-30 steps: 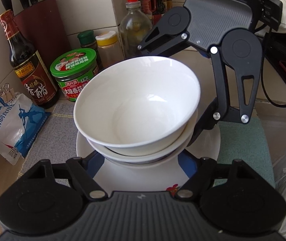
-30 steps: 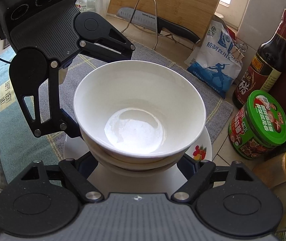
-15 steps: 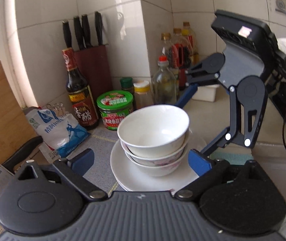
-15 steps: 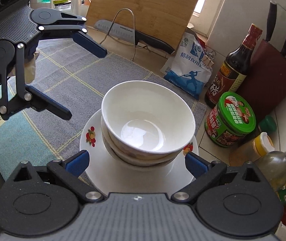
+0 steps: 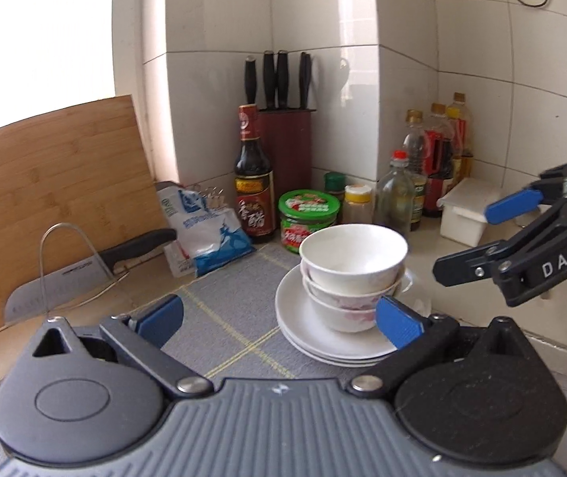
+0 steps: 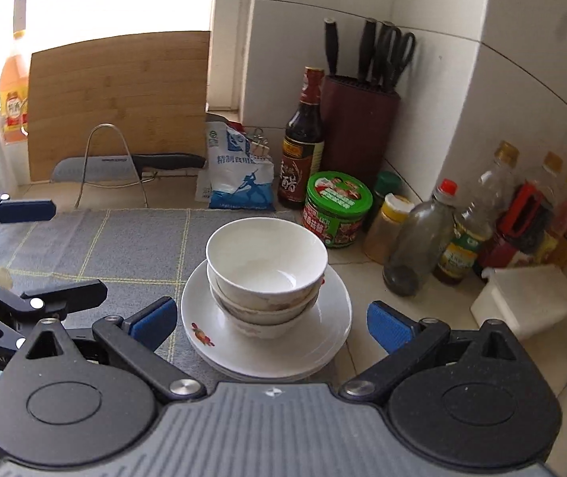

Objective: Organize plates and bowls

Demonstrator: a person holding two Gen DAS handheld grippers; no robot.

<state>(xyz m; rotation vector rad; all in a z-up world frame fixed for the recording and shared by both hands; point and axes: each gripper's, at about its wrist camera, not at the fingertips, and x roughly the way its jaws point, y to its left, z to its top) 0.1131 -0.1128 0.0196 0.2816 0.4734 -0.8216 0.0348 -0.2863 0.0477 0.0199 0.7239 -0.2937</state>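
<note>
Three white bowls (image 5: pixel 353 262) (image 6: pixel 267 262) sit nested on a short stack of white plates (image 5: pixel 303 330) (image 6: pixel 323 318), which has a small fruit print on its rim. The stack stands on the right end of a grey mat. My left gripper (image 5: pixel 279 320) is open, drawn back from the stack, with nothing between its blue pads. In the right wrist view it (image 6: pixel 53 252) shows at the left edge. My right gripper (image 6: pixel 270 324) is also open and empty, set back on the near side of the plates. In the left wrist view it (image 5: pixel 478 238) hangs to the right of the bowls.
The grey mat (image 6: pixel 124 242) covers the counter. Behind it stand a wooden cutting board (image 6: pixel 120 99), a cleaver on a wire rack (image 6: pixel 124 163), a salt bag (image 6: pixel 239 175), a dark bottle (image 6: pixel 303 143), a green-lidded jar (image 6: pixel 337 208), a knife block (image 6: pixel 357 119), several oil bottles and a white box (image 6: pixel 529 298).
Both grippers have let go of the top bowl, opened wide and drawn back and upward. The bowl stays nested on the stack. Both views have rolled upright.
</note>
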